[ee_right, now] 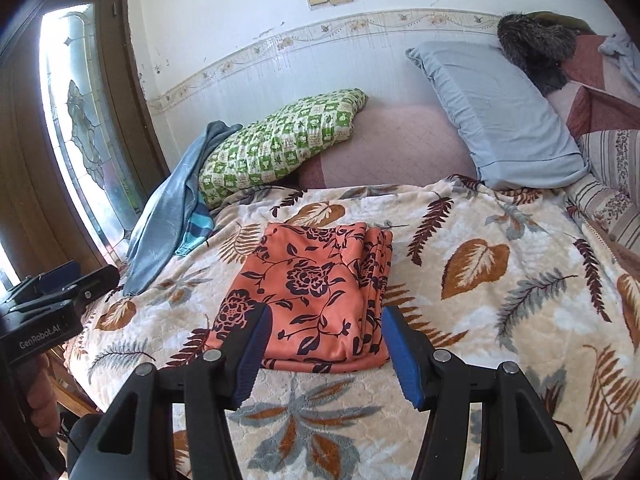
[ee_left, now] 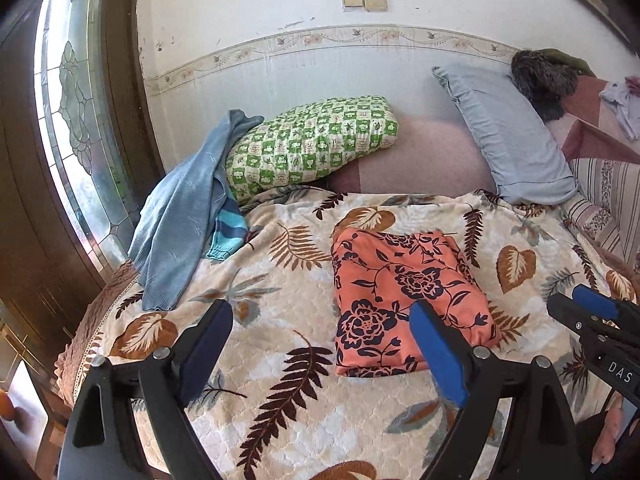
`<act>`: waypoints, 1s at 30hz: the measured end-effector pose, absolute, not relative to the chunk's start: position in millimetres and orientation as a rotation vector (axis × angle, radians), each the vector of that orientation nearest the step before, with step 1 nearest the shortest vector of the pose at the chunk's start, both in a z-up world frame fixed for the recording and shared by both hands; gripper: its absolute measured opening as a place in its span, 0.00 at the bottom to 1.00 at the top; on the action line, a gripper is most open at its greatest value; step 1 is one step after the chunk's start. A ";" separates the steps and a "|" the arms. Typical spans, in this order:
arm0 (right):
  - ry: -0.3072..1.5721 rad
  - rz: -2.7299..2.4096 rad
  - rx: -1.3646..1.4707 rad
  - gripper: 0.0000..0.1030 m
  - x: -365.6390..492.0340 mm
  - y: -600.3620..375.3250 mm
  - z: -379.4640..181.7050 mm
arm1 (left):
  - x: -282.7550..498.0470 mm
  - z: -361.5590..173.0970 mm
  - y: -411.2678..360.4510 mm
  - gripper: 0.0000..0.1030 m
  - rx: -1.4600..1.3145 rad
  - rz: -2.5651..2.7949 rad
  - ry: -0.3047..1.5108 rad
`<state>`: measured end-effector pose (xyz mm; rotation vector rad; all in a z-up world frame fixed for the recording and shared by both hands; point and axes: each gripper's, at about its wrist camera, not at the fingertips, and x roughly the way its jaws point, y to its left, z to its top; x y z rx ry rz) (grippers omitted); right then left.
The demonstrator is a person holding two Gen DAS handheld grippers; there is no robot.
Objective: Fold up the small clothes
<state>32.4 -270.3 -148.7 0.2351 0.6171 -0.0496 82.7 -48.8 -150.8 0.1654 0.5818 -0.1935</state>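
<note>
Cloth is what we handle, and the orange floral garment (ee_left: 404,300) lies folded into a compact stack on the leaf-print blanket (ee_left: 280,360) of the bed, just ahead of both claws. Our left claw (ee_left: 324,356) stands spread wide with nothing between its pads; the stack sits ahead and toward its right finger. Our right claw (ee_right: 320,356) is spread about halfway, also empty, and the stack lies straight ahead between the lines of its two fingers, its layered folded edges (ee_right: 376,280) toward the right pad. Neither claw touches the fabric.

We judge this piece finished and set down. It looks thin, soft and light, so it would sag and slide open if lifted by one corner; we would pinch through all layers at the thick folded edge, one claw at each end.

Farther ahead and to the left of our left claw, a blue sweater (ee_left: 180,216) lies rumpled, draped partly against a green checked pillow (ee_left: 312,140), with a striped blue garment (ee_left: 230,228) peeking out beneath it. These look like the next work. The sweater seems heavier and stretchy, so we would take it at the shoulders or hem to spread it flat
</note>
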 end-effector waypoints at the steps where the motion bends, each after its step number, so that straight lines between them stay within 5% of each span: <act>1: 0.613 -0.049 0.230 0.59 30.5 -267.1 -145.0 | 80.2 -149.8 -48.2 0.88 0.169 -0.194 0.581; 30: 0.524 -0.006 0.135 0.59 -0.6 -198.8 -90.0 | 52.7 -106.7 1.2 0.90 0.094 -0.070 0.515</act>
